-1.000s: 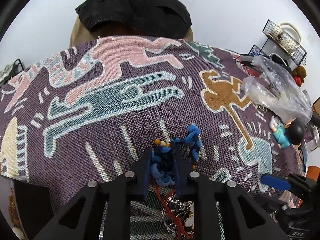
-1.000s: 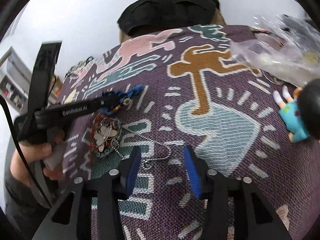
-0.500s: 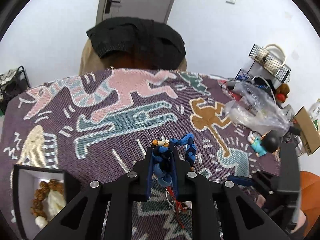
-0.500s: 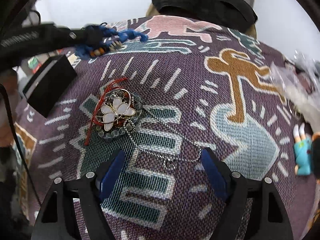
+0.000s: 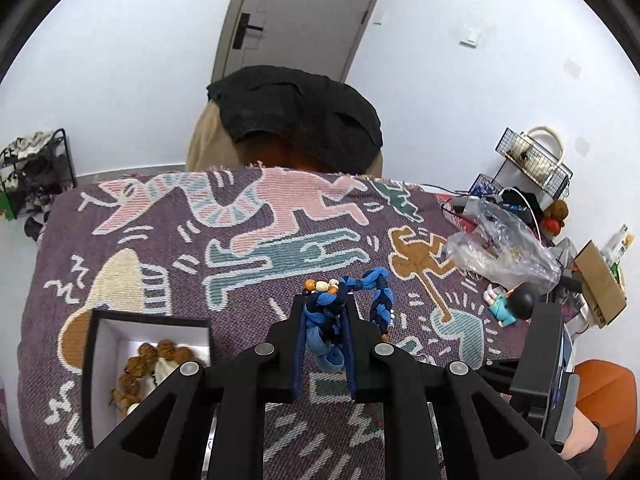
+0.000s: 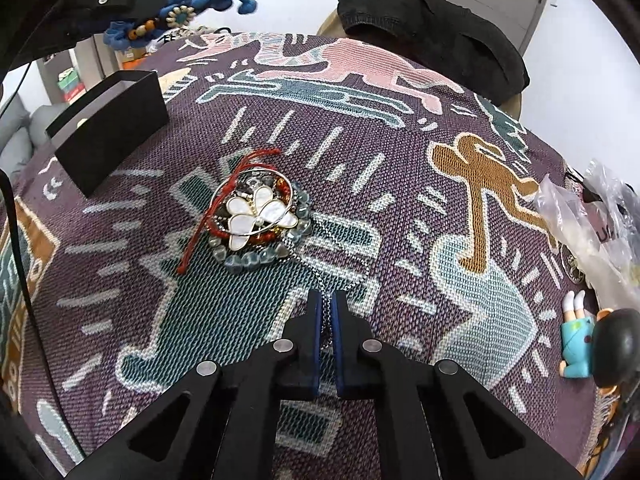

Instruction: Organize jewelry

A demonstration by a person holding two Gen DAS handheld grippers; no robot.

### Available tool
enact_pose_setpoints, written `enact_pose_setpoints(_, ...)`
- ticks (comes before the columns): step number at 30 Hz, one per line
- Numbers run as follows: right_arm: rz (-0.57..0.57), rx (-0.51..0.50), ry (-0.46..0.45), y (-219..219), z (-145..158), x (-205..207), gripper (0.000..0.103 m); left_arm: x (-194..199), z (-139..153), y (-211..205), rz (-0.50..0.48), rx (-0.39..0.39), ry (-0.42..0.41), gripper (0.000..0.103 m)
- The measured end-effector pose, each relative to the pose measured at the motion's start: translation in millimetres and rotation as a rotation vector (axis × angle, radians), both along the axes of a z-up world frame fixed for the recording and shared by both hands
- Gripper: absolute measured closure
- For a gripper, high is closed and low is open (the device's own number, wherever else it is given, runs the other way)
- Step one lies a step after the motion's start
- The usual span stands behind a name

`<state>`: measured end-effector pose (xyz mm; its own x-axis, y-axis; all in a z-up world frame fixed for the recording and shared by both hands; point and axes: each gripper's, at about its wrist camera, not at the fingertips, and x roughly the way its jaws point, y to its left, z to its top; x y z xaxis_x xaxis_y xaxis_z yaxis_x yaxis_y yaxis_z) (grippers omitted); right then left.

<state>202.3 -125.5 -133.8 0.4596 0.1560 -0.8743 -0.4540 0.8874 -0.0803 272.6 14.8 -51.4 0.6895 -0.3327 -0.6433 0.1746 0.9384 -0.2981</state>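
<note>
Purple woven cloth with pink, teal and tan cartoon figures [image 6: 400, 184] covers the whole table, and everything else lies on it. Behind its far edge a black garment [image 5: 296, 116] is draped over a tan chair back. Near the cloth's left side stands a black open box with a white lining [image 5: 148, 332], and inside it lies a bracelet of brown knobbly beads with a pale piece [image 5: 148, 364]. At the cloth's right edge sits a crumpled clear plastic bag [image 5: 500, 248], and just below it a small doll in a turquoise top with a black round head [image 6: 588, 344] lies on its side.

Near the middle of the cloth lies a heap of jewelry: grey-blue stone beads, red beads, a red cord and a white shell flower pendant [image 6: 256, 216]. A thin silver chain [image 6: 340, 256] runs from this heap toward the right gripper [image 6: 327, 300], whose blue-padded jaws are closed on the chain, low at the cloth. The left gripper [image 5: 324, 312] is raised above the cloth, its jaws nearly closed and pinching a blue braided cord bracelet with orange and white beads [image 5: 332, 312], whose loose end hangs to the right.
</note>
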Motion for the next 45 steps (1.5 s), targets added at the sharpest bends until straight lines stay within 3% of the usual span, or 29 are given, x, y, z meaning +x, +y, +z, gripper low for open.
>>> enact_pose_setpoints(15, -0.031, 0.132, -0.089, -6, 82, -5, 0.097, -28, 20, 33, 0.045, -0.035, -0.052, 0.086)
enact_pose_setpoints(35, -0.011, 0.127, -0.377, 16, 232, -25, 0.097, -52, 45, 59, 0.088, -0.027, -0.113, 0.086)
enact_pose_setpoints(45, -0.006, 0.122, -0.504, 35, 291, -40, 0.097, -61, 33, 89, 0.159, -0.002, -0.096, 0.086)
